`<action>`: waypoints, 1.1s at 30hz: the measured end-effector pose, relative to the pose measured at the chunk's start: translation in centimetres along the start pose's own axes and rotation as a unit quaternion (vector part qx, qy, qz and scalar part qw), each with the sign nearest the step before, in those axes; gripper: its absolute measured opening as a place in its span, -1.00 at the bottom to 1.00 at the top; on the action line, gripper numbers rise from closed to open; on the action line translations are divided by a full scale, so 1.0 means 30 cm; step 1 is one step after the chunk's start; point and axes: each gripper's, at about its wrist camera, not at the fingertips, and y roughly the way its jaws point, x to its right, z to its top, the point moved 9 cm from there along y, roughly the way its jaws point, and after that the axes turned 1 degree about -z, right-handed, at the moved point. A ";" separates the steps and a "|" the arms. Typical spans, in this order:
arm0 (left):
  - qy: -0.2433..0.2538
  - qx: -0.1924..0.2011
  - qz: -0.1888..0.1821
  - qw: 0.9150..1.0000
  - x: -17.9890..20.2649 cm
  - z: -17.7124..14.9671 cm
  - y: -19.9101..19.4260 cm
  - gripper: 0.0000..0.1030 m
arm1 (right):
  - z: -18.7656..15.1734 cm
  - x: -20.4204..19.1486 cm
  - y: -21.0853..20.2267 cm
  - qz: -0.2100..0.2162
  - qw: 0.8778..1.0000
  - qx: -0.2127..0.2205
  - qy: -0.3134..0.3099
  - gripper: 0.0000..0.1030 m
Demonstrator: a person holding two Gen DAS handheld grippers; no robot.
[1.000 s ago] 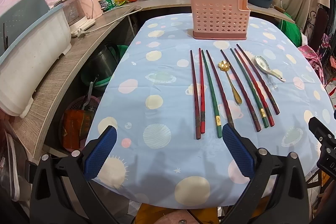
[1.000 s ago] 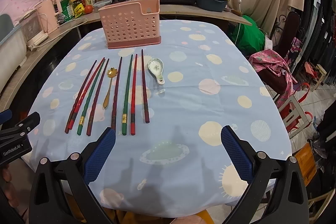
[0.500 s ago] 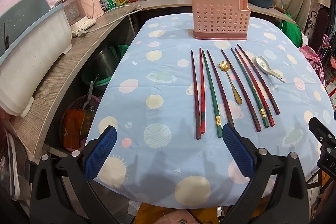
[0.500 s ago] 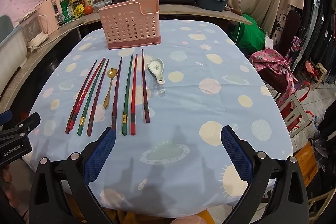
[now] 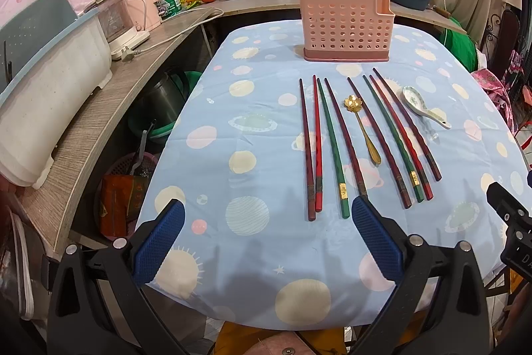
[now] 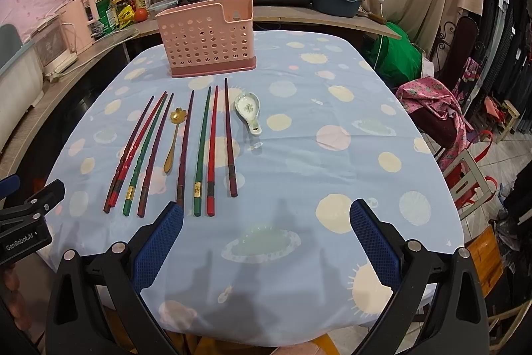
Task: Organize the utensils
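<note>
— What's in front of you, biggest thing first?

— The table [image 5: 252, 155], under a blue cloth with pale dots and planets. At its far end stands my pink holder [image 5: 345, 25], upright, its walls full of holes, with nothing sticking out of the top.

— And the utensils?

— They lie flat on the cloth in a row, nearer to me than the holder and apart from it. Eight chopsticks [image 5: 332, 142] in dark red, bright red and green point roughly toward the holder: four on the left side, four on the right. Between the two groups lies a gold spoon [image 5: 362, 128] with a flower-shaped bowl. To the right of the last chopstick sits a white soup spoon [image 6: 249, 110], close by but not touching it.

— Your tools?

— My left gripper [image 5: 266, 235] hovers over the near edge of the table, its blue pads spread wide with nothing between them. My right gripper [image 6: 266, 238] is the same: wide apart, empty, over bare cloth, just short of the chopstick ends.
</note>
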 end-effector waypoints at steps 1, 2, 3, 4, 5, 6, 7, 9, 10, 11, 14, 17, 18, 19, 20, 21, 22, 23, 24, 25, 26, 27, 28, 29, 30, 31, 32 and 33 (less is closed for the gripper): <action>0.000 0.000 0.000 1.000 0.001 0.001 -0.001 0.87 | 0.001 -0.001 0.002 0.000 1.000 0.000 0.000 0.87; 0.000 0.001 0.000 1.000 0.001 0.000 0.003 0.87 | 0.001 0.000 0.002 0.000 1.000 0.001 0.000 0.87; 0.000 0.001 0.001 1.000 0.002 -0.001 0.003 0.87 | 0.002 0.000 0.002 0.000 1.000 0.001 0.001 0.87; 0.000 0.000 0.000 1.000 0.003 -0.002 0.005 0.87 | 0.002 0.000 0.003 0.000 1.000 0.001 0.001 0.87; 0.000 -0.001 0.000 1.000 0.002 -0.001 0.004 0.87 | 0.001 -0.001 0.003 0.000 1.000 0.000 0.001 0.87; 0.000 -0.002 0.000 1.000 0.004 0.000 0.005 0.87 | 0.001 -0.001 0.004 0.000 1.000 -0.001 0.000 0.87; 0.001 -0.002 0.000 1.000 0.005 0.000 0.005 0.86 | 0.002 -0.001 0.004 0.000 1.000 -0.001 0.001 0.87; 0.001 -0.001 -0.001 1.000 0.006 0.000 0.004 0.87 | 0.001 -0.003 0.005 0.001 1.000 -0.002 0.002 0.87; 0.000 -0.002 -0.001 1.000 0.004 0.000 0.005 0.87 | 0.002 -0.004 0.005 0.001 1.000 -0.001 0.002 0.87; 0.000 -0.002 -0.001 1.000 0.005 0.000 0.006 0.87 | 0.001 -0.003 0.005 0.000 1.000 -0.001 0.001 0.87; -0.002 -0.003 -0.001 1.000 0.004 -0.001 0.008 0.87 | 0.000 -0.002 0.004 0.000 1.000 -0.001 0.001 0.87; -0.001 -0.002 -0.001 1.000 0.006 -0.003 0.005 0.87 | 0.001 -0.003 0.004 0.000 1.000 0.000 0.001 0.87; -0.001 -0.002 -0.001 1.000 0.008 -0.003 0.005 0.87 | 0.000 -0.002 0.004 0.000 1.000 -0.001 0.001 0.87; -0.001 -0.002 -0.002 1.000 0.009 -0.004 0.006 0.87 | 0.001 -0.003 0.005 0.000 1.000 0.000 0.001 0.87; -0.001 -0.003 -0.001 1.000 0.007 -0.003 0.005 0.87 | 0.001 -0.002 0.004 0.000 1.000 -0.001 0.001 0.87; -0.001 -0.003 -0.001 1.000 0.008 -0.003 0.006 0.87 | 0.000 -0.002 0.004 0.000 1.000 -0.001 0.001 0.87; -0.002 -0.003 -0.001 1.000 0.009 -0.003 0.006 0.87 | 0.002 -0.003 0.004 0.000 1.000 -0.001 0.001 0.87; -0.002 -0.002 -0.002 1.000 0.010 -0.003 0.006 0.87 | 0.001 -0.002 0.004 0.000 1.000 0.000 0.001 0.87; -0.003 -0.002 -0.002 1.000 0.011 -0.003 0.006 0.86 | 0.001 -0.002 0.004 0.000 1.000 0.000 0.002 0.87; -0.001 -0.002 -0.001 1.000 0.007 -0.004 0.005 0.87 | 0.002 -0.002 0.005 0.000 1.000 0.000 0.002 0.87; -0.001 -0.002 -0.001 1.000 0.008 -0.004 0.004 0.87 | 0.000 0.000 0.004 0.000 1.000 0.001 0.002 0.87; -0.001 -0.002 -0.001 1.000 0.007 -0.005 0.005 0.87 | 0.001 0.000 0.005 0.000 1.000 0.001 0.002 0.87; -0.001 -0.002 -0.001 1.000 0.009 -0.006 0.005 0.86 | 0.001 0.000 0.005 0.000 1.000 0.001 0.003 0.87; -0.001 -0.003 -0.001 1.000 0.007 -0.005 0.005 0.86 | 0.000 0.000 0.004 0.000 1.000 0.001 0.003 0.87; -0.002 -0.003 -0.001 1.000 0.008 -0.006 0.004 0.87 | 0.000 0.000 0.003 0.000 1.000 0.001 0.003 0.87; -0.002 -0.003 -0.002 1.000 0.010 -0.006 0.003 0.87 | 0.000 0.000 0.003 0.000 1.000 0.001 0.003 0.87; -0.002 -0.003 -0.001 1.000 0.013 -0.006 0.002 0.87 | 0.001 0.000 0.004 0.000 1.000 0.002 0.003 0.87; -0.001 -0.003 -0.001 1.000 0.005 -0.005 0.004 0.87 | 0.001 0.000 0.004 0.000 1.000 0.002 0.003 0.87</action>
